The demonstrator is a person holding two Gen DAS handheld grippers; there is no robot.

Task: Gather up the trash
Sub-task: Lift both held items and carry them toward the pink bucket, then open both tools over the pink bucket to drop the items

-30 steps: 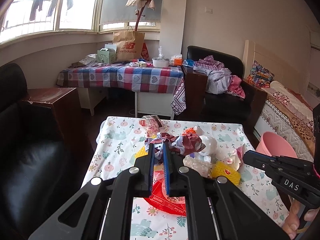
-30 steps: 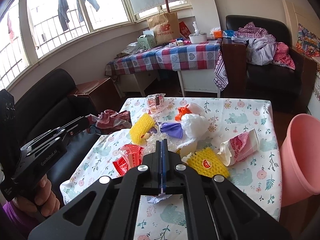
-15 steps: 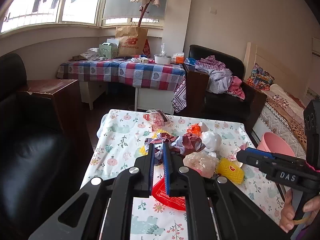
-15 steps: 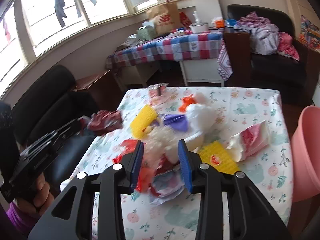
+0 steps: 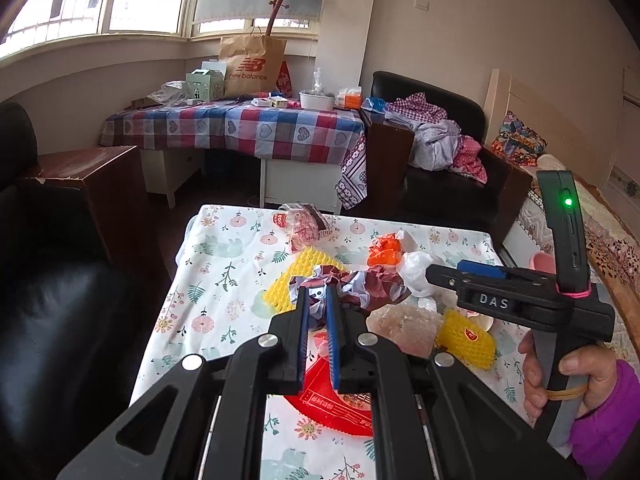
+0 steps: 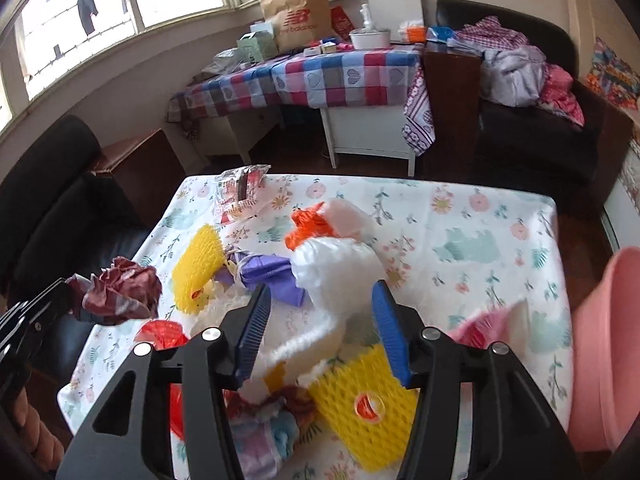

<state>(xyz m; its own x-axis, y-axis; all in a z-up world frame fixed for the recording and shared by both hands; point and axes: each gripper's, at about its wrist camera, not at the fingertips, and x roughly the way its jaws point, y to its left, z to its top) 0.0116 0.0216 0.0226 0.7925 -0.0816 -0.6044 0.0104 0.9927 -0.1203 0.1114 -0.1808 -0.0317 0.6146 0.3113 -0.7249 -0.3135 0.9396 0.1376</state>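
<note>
- The left gripper [image 5: 318,300] was pinched tight on a crumpled dark red wrapper [image 6: 116,294], held up by the left edge of the table [image 6: 480,232]
- The right gripper [image 6: 320,320] was opening its jaws over the trash pile [image 6: 332,276], with white plastic between them, not squeezed
- The far right of the table lay bare
- A pink bin [image 6: 612,344] stood just past the right edge

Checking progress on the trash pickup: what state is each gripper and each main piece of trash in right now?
left gripper: shut on the maroon wrapper.
right gripper: jaws opening, above the white plastic bag.
pink bin: upright at the table's edge.
yellow foam net: lying on the table.
</note>
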